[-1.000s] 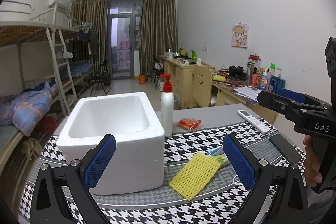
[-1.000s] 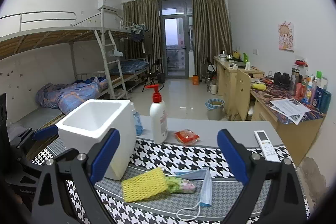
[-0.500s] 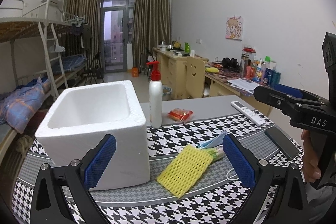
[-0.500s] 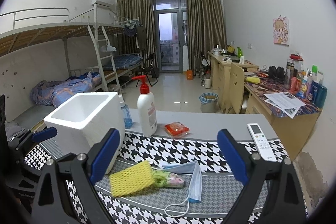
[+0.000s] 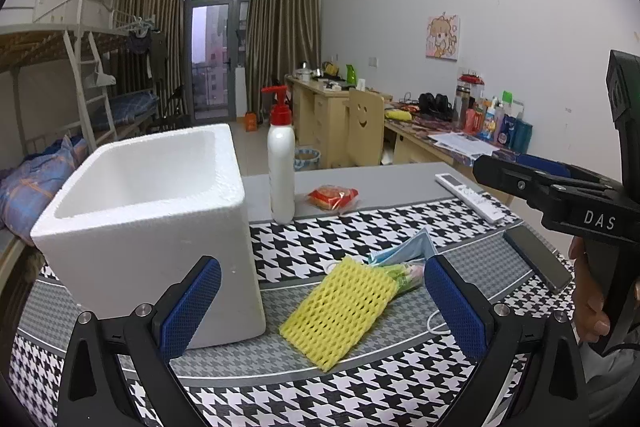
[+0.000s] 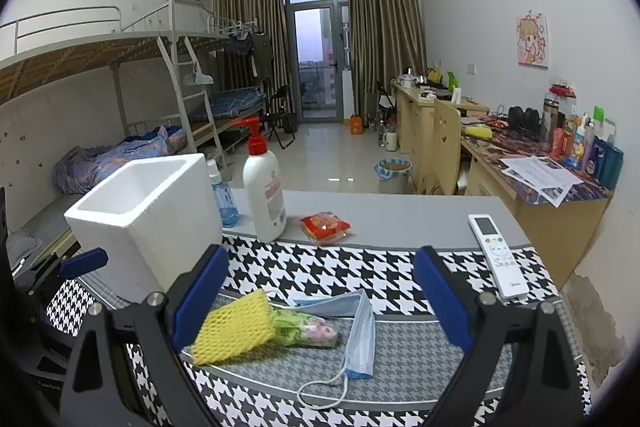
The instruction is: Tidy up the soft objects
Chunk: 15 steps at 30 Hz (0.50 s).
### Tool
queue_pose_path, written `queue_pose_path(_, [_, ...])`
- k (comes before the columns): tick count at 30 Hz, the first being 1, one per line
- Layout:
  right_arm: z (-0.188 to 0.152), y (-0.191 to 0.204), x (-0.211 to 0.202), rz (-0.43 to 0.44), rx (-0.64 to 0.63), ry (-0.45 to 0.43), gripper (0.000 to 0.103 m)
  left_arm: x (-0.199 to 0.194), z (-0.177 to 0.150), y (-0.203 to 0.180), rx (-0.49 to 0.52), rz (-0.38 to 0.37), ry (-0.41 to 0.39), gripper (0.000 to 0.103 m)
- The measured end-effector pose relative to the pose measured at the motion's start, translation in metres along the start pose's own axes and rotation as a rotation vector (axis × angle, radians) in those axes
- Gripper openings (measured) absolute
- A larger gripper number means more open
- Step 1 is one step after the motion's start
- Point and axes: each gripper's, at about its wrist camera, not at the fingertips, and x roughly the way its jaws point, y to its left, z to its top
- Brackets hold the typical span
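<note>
A yellow foam net sleeve (image 5: 340, 309) (image 6: 234, 327) lies on the houndstooth cloth, partly over a green and pink plastic packet (image 5: 404, 273) (image 6: 306, 329). A blue face mask (image 6: 356, 319) (image 5: 404, 251) lies beside them. A white foam box (image 5: 152, 215) (image 6: 148, 215) stands open and empty to the left. My left gripper (image 5: 320, 311) is open, above the table, with the net sleeve between its fingers. My right gripper (image 6: 320, 299) is open above the packet and mask, and it shows in the left wrist view (image 5: 560, 191).
A white pump bottle with a red top (image 5: 281, 163) (image 6: 262, 191), a red snack packet (image 5: 333, 195) (image 6: 325, 225), a white remote (image 6: 496, 261) (image 5: 470, 195) and a dark phone (image 5: 538, 257) lie on the table. A blue spray bottle (image 6: 222, 199) stands behind the box.
Both grippers have moved down and forward towards the soft things on the cloth, which now look larger. Both stay open.
</note>
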Motion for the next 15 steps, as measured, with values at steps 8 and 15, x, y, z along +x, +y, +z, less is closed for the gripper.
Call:
queue_pose_path(8, [-0.005,-0.006,0.012,-0.002,0.015,0.041,0.096,0.012,-0.005,-0.001,-0.005,-0.001,0.035,0.102])
queue_pose_path(15, [-0.013,-0.014,0.022,-0.007,0.026,0.079,0.096,0.022,-0.010,-0.006,-0.002,-0.008,0.065,0.102])
